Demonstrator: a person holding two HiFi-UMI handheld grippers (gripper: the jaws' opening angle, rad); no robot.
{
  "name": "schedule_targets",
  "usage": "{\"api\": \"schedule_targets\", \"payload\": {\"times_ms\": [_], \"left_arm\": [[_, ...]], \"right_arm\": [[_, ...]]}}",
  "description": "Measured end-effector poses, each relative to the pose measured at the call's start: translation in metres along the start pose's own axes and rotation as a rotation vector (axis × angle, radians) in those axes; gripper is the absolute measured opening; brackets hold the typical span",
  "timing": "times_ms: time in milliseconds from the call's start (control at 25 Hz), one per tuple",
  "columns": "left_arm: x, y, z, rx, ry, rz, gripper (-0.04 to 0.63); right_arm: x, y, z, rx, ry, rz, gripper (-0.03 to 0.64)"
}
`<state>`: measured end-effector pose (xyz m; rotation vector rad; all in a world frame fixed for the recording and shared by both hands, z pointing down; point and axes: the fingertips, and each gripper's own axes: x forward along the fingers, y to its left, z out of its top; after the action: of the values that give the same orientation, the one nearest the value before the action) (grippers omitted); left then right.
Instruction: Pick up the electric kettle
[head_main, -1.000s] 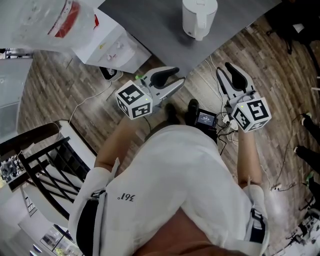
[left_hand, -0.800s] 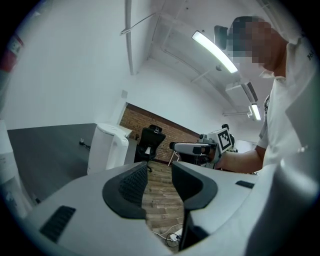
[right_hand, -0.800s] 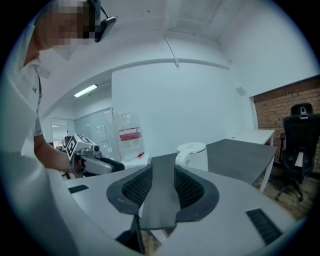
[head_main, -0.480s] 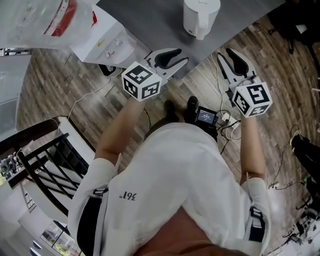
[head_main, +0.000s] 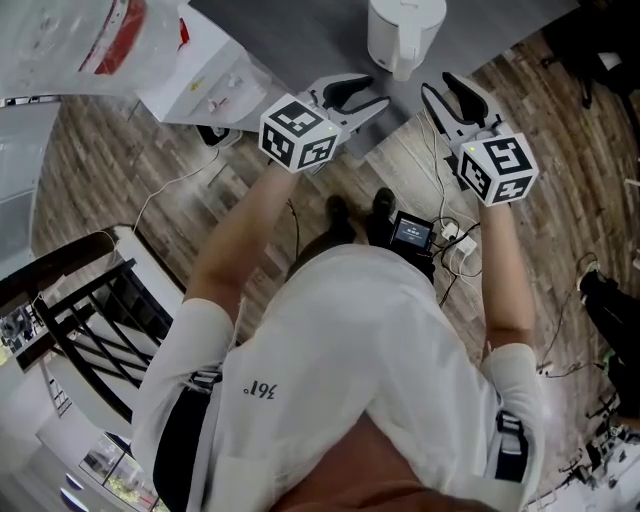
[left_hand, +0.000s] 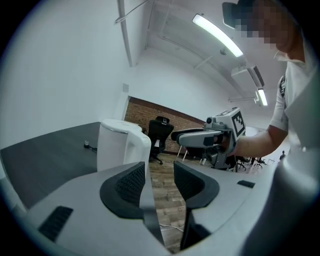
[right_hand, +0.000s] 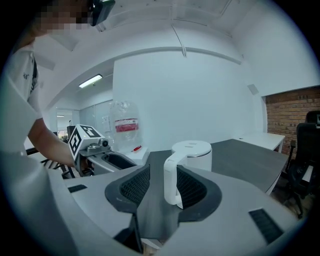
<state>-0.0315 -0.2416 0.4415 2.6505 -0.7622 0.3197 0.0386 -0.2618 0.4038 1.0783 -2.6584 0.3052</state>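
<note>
The white electric kettle (head_main: 404, 34) stands near the front edge of the dark grey table (head_main: 300, 40), handle toward me. My left gripper (head_main: 362, 96) hovers at the table edge, below-left of the kettle, jaws opening with nothing between them. My right gripper (head_main: 452, 92) is just right of the kettle over the floor, jaws also opening and empty. In the left gripper view the kettle (left_hand: 120, 145) sits ahead to the left of the left gripper (left_hand: 160, 174). In the right gripper view the kettle's handle (right_hand: 171, 182) lines up between the right gripper's (right_hand: 163, 186) jaws, still apart from them.
A white water dispenser (head_main: 205, 85) with a clear bottle stands left of the table. Cables, a power strip (head_main: 455, 245) and a small black device (head_main: 412, 233) lie on the wood floor by my feet. A black rack (head_main: 90, 320) is at left.
Both grippers have moved up the picture toward the table and the kettle. Their jaws stand wider than before.
</note>
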Motion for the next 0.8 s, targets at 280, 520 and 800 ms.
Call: {"api": "schedule_targets", "payload": {"times_ms": [280, 520, 800], "left_arm": [[0.027, 0.019, -0.011, 0.014, 0.064, 0.025, 0.164], [0.044, 0.029, -0.018, 0.02, 0.1, 0.023, 0.167], [0.063, 0.033, -0.021, 0.027, 0.122, 0.005, 0.181]], "right_arm": [[0.025, -0.007, -0.001, -0.008, 0.022, 0.024, 0.152], [0.038, -0.013, -0.006, -0.001, 0.042, 0.034, 0.166], [0.054, -0.014, -0.015, -0.005, 0.072, 0.057, 0.173]]}}
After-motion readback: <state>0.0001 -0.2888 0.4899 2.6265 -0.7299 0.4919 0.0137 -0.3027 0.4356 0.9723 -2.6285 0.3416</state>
